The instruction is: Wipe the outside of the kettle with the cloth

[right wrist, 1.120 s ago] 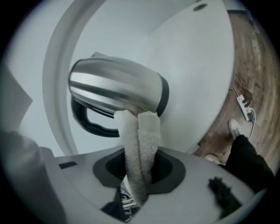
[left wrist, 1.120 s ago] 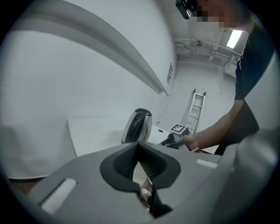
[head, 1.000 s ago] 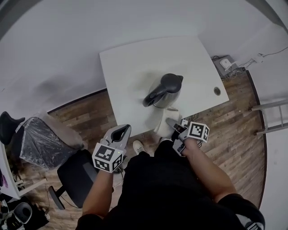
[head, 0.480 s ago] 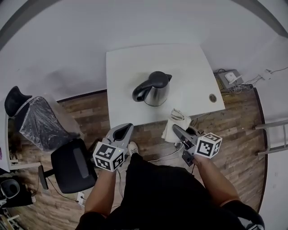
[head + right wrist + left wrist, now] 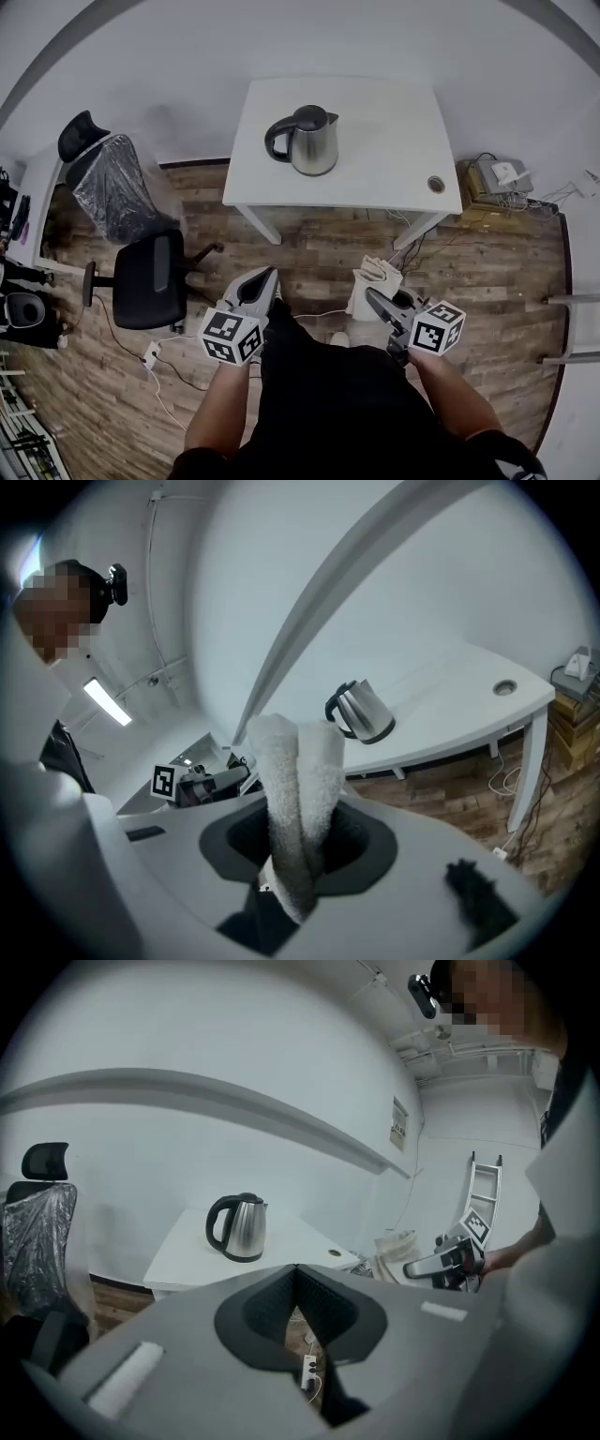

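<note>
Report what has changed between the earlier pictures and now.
The person has backed away from the table, so the left claw and right claw now hang over the wood floor instead of at the table's edge. The right claw carried the cloth away with it. Nothing was taken hold of or let go. Unchanged: the kettle stands upright on the table, and the left claw is shut and empty.

The left hand-held gripper point(image 5: 264, 277) is closed and empty. The right hand-held gripper point(image 5: 373, 296) clamps the cloth point(image 5: 362, 300). Both forearms reach forward.

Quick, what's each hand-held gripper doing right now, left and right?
Left hand-held gripper: closed, nothing held.
Right hand-held gripper: closed on the white cloth.
</note>
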A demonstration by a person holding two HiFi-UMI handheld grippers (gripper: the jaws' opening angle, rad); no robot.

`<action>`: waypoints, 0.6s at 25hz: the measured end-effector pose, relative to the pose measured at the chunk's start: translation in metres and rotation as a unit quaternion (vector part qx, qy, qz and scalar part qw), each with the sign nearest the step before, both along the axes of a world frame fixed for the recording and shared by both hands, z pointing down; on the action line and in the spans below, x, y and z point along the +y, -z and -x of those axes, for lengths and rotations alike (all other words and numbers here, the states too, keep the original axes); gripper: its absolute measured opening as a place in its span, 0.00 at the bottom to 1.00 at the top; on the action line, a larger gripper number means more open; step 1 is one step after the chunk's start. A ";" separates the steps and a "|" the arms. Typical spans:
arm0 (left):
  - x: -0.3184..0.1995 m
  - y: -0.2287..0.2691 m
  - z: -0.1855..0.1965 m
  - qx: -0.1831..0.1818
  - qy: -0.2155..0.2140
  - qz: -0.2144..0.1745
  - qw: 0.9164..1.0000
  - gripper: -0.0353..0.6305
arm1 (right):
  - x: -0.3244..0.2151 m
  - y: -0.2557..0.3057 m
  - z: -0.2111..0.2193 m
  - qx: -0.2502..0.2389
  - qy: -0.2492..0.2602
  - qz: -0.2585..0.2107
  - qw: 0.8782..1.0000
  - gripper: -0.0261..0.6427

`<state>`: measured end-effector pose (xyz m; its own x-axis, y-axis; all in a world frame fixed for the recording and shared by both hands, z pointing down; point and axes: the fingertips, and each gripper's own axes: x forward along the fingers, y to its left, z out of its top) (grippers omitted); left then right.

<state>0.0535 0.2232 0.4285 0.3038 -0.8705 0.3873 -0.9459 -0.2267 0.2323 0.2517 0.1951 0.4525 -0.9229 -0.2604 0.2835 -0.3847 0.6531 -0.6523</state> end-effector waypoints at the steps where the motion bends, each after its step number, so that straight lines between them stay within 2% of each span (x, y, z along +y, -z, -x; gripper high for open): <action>1: 0.004 0.007 -0.001 -0.004 0.007 -0.004 1.000 0.06 | 0.003 0.001 -0.003 -0.003 0.002 0.003 1.000 0.19; 5: 0.018 0.031 0.000 -0.010 0.027 -0.025 0.999 0.06 | 0.008 0.011 -0.009 -0.004 0.009 -0.005 1.000 0.19; 8: 0.030 0.028 -0.003 -0.011 0.025 -0.021 0.999 0.06 | 0.008 0.016 -0.008 -0.001 0.006 -0.022 1.000 0.19; 12: 0.044 0.015 -0.015 0.017 0.003 -0.004 1.000 0.06 | 0.009 0.024 -0.011 0.002 -0.036 -0.049 0.998 0.19; 15: 0.037 0.028 -0.015 0.020 -0.028 -0.020 0.999 0.06 | 0.014 0.034 0.000 0.016 -0.052 -0.078 0.995 0.19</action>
<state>0.0685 0.2604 0.4003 0.3667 -0.8665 0.3387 -0.9218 -0.2891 0.2582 0.2521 0.2096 0.4182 -0.8801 -0.3966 0.2610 -0.4739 0.7015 -0.5323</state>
